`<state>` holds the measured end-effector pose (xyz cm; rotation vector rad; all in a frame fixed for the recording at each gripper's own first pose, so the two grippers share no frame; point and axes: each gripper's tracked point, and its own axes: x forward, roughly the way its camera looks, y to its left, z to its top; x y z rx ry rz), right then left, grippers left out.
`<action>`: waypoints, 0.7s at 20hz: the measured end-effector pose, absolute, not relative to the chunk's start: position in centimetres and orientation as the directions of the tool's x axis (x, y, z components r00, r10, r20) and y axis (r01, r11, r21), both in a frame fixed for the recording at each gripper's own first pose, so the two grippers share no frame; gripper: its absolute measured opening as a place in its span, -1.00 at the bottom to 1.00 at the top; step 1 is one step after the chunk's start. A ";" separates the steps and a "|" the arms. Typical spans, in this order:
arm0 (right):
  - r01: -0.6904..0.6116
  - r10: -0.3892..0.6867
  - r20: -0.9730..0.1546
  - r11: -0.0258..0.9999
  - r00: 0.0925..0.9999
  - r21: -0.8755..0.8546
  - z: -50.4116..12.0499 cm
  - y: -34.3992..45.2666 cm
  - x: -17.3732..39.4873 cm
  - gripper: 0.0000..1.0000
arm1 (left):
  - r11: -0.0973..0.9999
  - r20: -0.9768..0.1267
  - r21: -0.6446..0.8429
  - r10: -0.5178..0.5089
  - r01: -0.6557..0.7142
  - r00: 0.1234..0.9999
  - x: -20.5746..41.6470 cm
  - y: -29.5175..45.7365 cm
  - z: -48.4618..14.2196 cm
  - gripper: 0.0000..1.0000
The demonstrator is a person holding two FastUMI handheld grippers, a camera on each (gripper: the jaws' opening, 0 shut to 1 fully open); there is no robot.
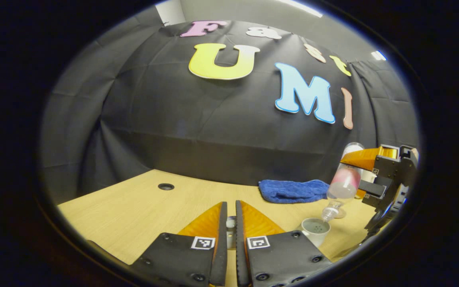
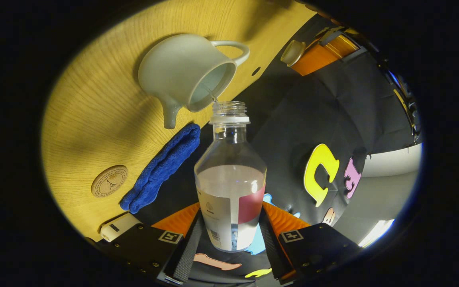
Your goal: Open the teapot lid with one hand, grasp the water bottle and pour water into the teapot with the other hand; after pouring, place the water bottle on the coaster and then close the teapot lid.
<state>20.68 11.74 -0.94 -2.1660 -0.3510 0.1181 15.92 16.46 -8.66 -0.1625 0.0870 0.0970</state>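
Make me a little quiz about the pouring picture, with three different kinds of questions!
1. True or false: the teapot has its lid on.
2. What does the right gripper hold? A) towel B) water bottle C) coaster
3. Fill in: the blue towel lies between the teapot and the round ____.

Key:
1. False; the left gripper holds the lid off to the side.
2. B.
3. Coaster.
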 end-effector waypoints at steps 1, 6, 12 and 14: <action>0.211 0.295 0.049 -0.547 0.954 -0.810 -0.9 11.7 20.6 0.49 | 0.982 -0.094 -0.157 0.090 -0.104 0.991 15.9 16.5 -8.7 -0.64; 0.188 0.281 0.044 -0.510 0.959 -0.839 -1.1 11.4 20.9 0.49 | 0.982 -0.094 -0.155 0.097 -0.111 0.991 15.9 16.7 -8.7 -0.64; -0.021 0.206 -0.068 -0.222 0.976 -0.975 -4.1 9.7 20.8 0.51 | 0.977 -0.074 -0.169 0.119 -0.130 0.990 15.6 17.5 -8.4 -0.64; -0.085 0.192 -0.102 -0.094 0.976 -0.992 -4.5 9.6 20.8 0.51 | 0.976 -0.069 -0.172 0.126 -0.136 0.990 15.6 17.7 -8.5 -0.65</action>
